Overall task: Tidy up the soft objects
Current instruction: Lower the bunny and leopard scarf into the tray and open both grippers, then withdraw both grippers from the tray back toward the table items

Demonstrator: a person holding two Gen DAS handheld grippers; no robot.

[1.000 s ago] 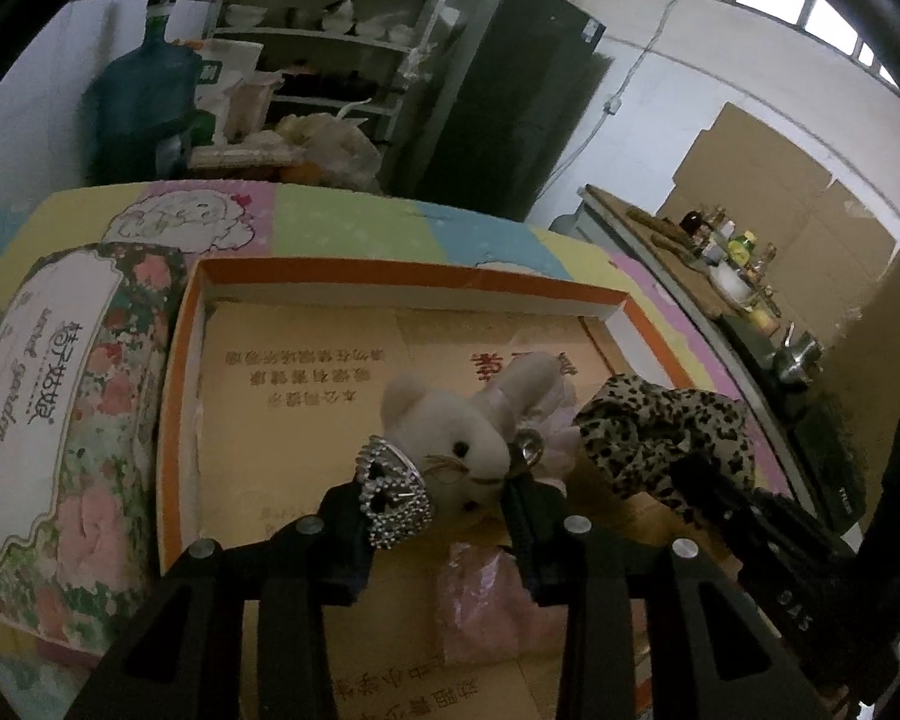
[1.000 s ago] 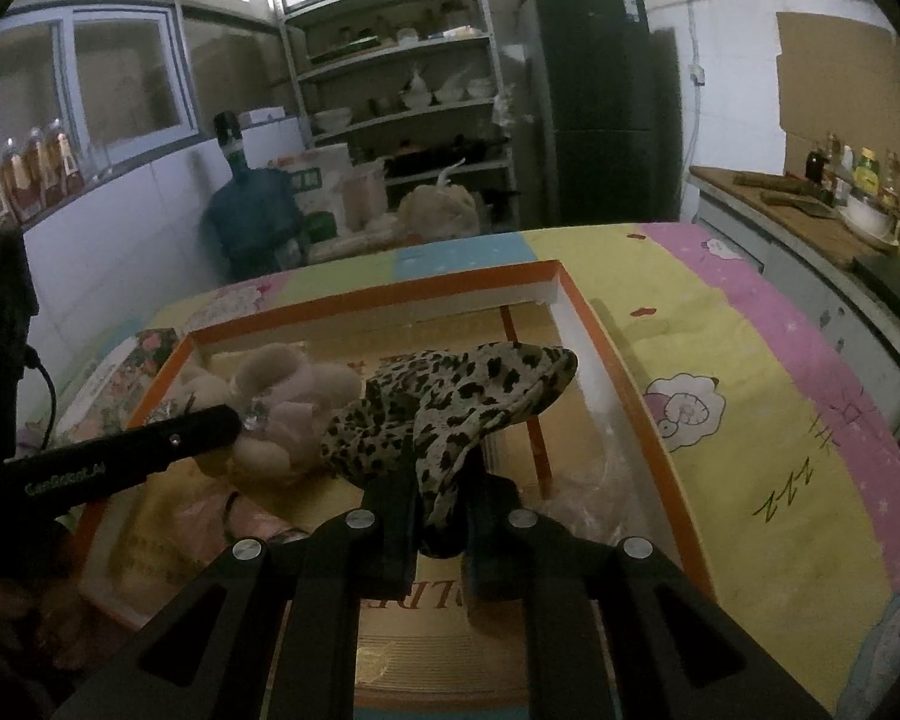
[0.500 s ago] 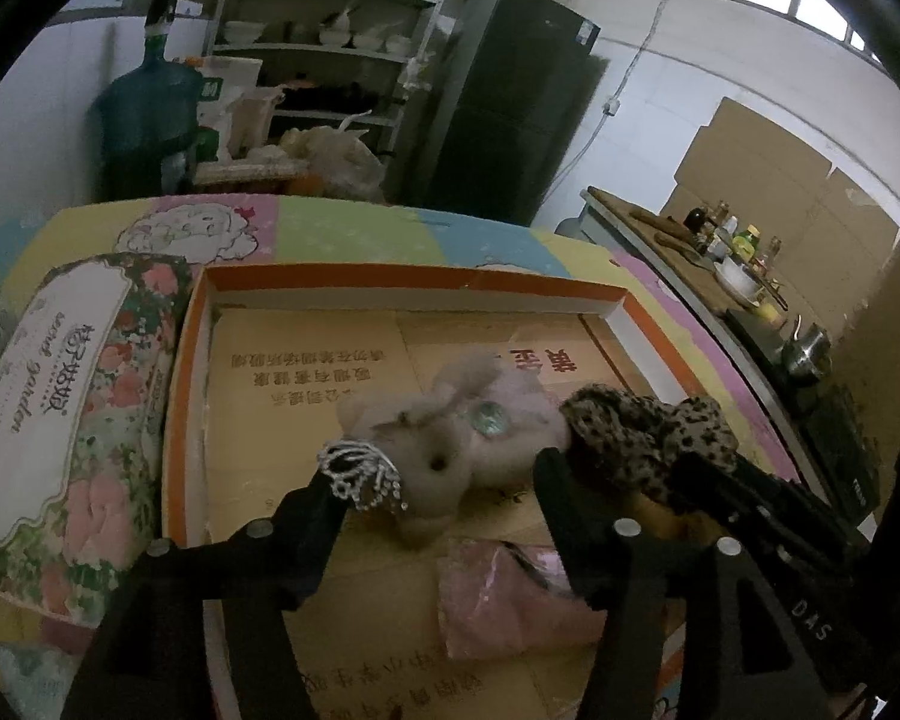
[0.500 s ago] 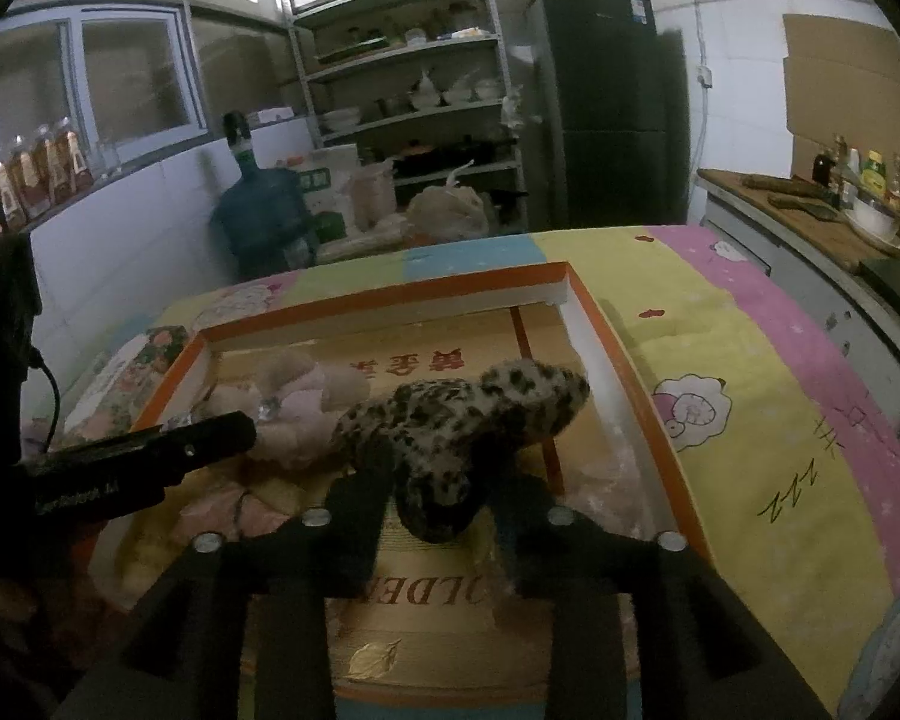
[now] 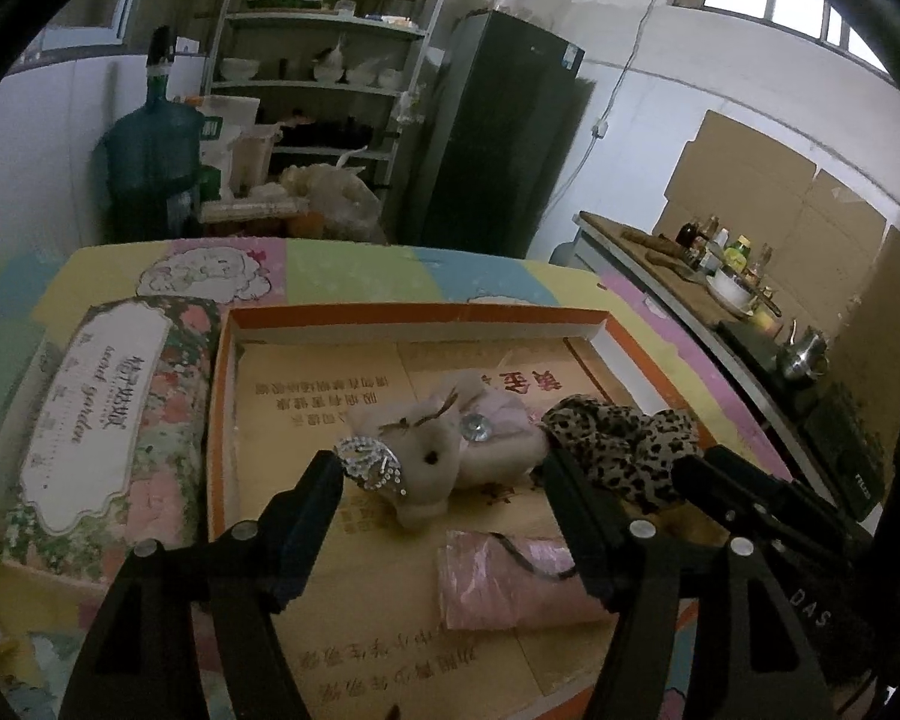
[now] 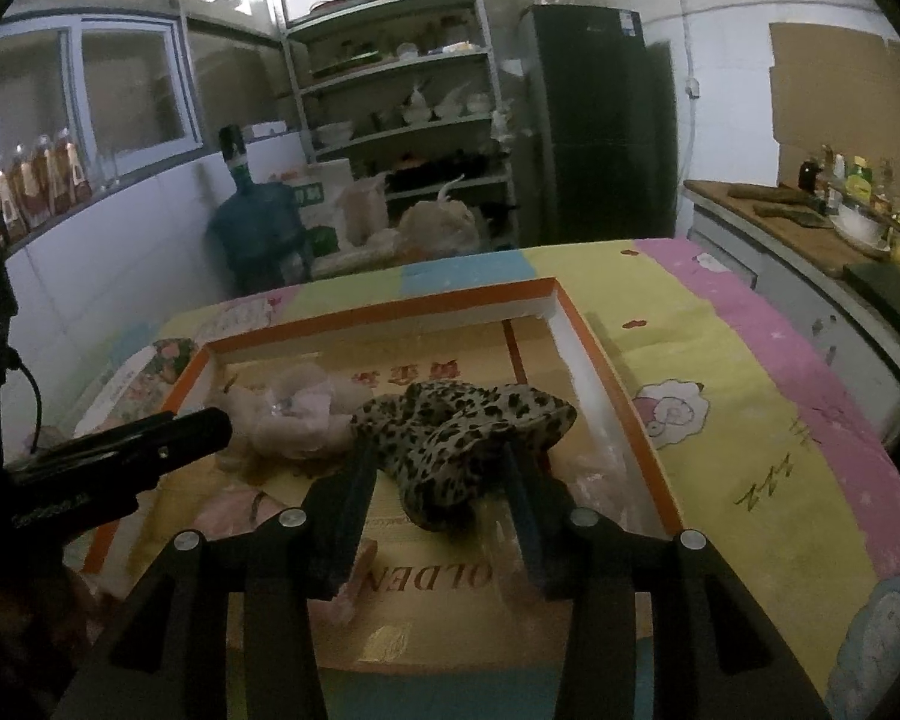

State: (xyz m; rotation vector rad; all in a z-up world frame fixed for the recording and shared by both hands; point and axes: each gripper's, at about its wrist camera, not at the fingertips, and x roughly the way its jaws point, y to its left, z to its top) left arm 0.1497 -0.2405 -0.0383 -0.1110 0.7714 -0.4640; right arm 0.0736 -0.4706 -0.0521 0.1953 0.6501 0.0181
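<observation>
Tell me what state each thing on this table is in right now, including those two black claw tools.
Left gripper: fingers open, just widened, pressing on nothing.
Right gripper: fingers open, just widened, leopard-print piece between them.
Plush bear: lying on its side in the tray, released.
Leopard-print piece: crumpled, lying in the tray beside the bear.
Pink bag: flat in the tray, near edge.
Orange-rimmed tray: open, no lid.
Floral box: closed, beside the tray.
</observation>
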